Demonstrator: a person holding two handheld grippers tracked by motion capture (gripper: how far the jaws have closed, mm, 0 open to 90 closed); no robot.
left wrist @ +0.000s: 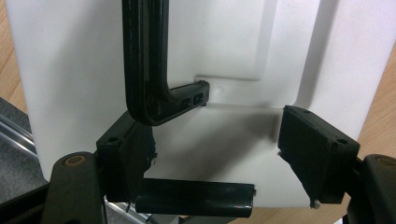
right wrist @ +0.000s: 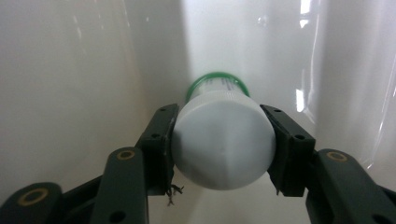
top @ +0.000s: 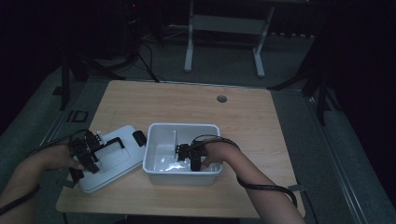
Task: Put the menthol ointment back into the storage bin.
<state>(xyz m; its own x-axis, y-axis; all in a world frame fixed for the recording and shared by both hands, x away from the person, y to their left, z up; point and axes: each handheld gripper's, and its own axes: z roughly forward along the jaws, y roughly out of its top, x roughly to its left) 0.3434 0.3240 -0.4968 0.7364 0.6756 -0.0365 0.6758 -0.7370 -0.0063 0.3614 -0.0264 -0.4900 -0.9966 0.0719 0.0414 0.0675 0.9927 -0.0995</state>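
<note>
A small white-capped plastic bottle with a green band [right wrist: 223,140] sits low inside the white rectangular plastic bin [top: 154,140], near its front wall; the right gripper [top: 190,157] clamps its cap, a black pad pressed on either side; the left gripper [left wrist: 215,154] stands with jaws apart over the white plastic lid with black handle [left wrist: 224,51], which lies on the pale wooden table [top: 243,116], just left of the bin.
</note>
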